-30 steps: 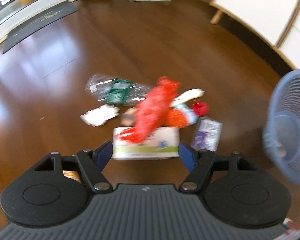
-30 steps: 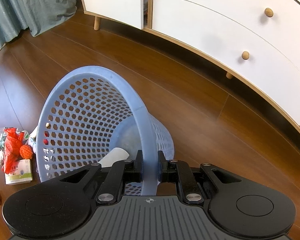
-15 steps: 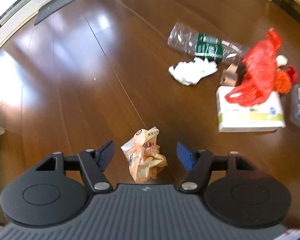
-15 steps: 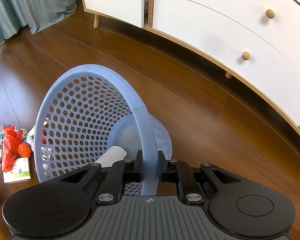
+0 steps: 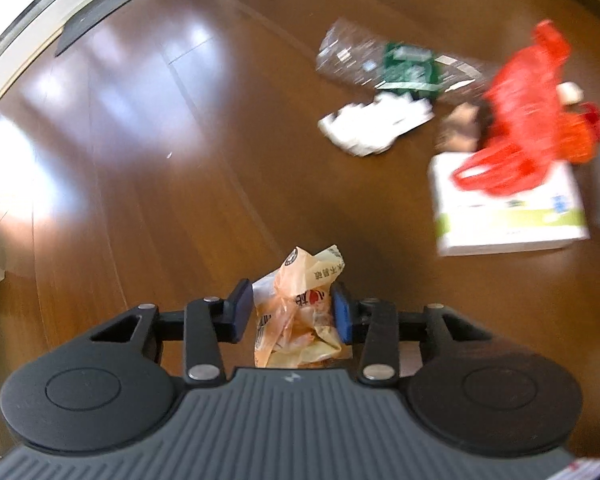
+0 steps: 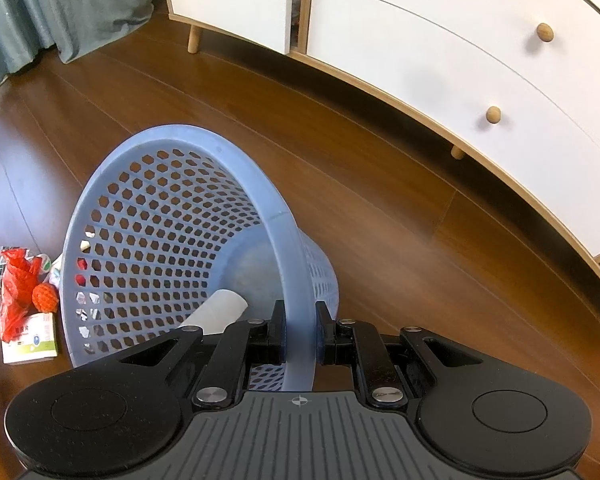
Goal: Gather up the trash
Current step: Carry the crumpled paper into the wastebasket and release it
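A crumpled orange snack wrapper sits on the brown wood floor, and my left gripper is shut on it, blue pads pressing both sides. Beyond it lie a white tissue, a clear bottle with a green label, a red net bag and a white box. My right gripper is shut on the rim of a blue mesh basket, which is tilted toward the trash pile. A white paper roll lies inside the basket. The red net bag shows to its left.
A white dresser on wooden legs runs along the right behind the basket. A grey-green curtain hangs at the far left. A dark mat lies by the window sill beyond the open stretch of floor.
My left gripper swung left from the trash pile to the orange wrapper, dropped over it and closed its fingers on it. The right gripper and basket barely moved.
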{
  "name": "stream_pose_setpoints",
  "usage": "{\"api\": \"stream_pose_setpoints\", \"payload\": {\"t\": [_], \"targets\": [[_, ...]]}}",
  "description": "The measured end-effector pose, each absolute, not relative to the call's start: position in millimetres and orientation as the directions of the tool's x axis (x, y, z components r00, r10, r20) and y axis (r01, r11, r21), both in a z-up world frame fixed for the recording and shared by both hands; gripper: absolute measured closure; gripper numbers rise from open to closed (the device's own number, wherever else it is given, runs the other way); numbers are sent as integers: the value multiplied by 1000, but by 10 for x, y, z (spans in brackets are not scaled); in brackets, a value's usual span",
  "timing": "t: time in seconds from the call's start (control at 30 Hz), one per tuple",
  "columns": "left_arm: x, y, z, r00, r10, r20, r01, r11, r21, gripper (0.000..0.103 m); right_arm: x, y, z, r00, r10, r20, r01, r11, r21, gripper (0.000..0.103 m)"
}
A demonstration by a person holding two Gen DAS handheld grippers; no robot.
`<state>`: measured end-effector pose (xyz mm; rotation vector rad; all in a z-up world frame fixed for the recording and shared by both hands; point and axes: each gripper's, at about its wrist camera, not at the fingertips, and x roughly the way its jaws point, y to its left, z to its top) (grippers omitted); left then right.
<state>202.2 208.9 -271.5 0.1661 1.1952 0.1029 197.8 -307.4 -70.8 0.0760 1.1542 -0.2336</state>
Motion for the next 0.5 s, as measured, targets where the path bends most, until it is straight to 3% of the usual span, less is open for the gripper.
{"api": "stream_pose_setpoints", "payload": {"t": [0.5], "targets": [[2121, 257, -1392, 415, -248, -875, 340, 935, -104, 67, 1993, -3060, -731, 385, -125, -914, 209, 977, -46, 94]]}}
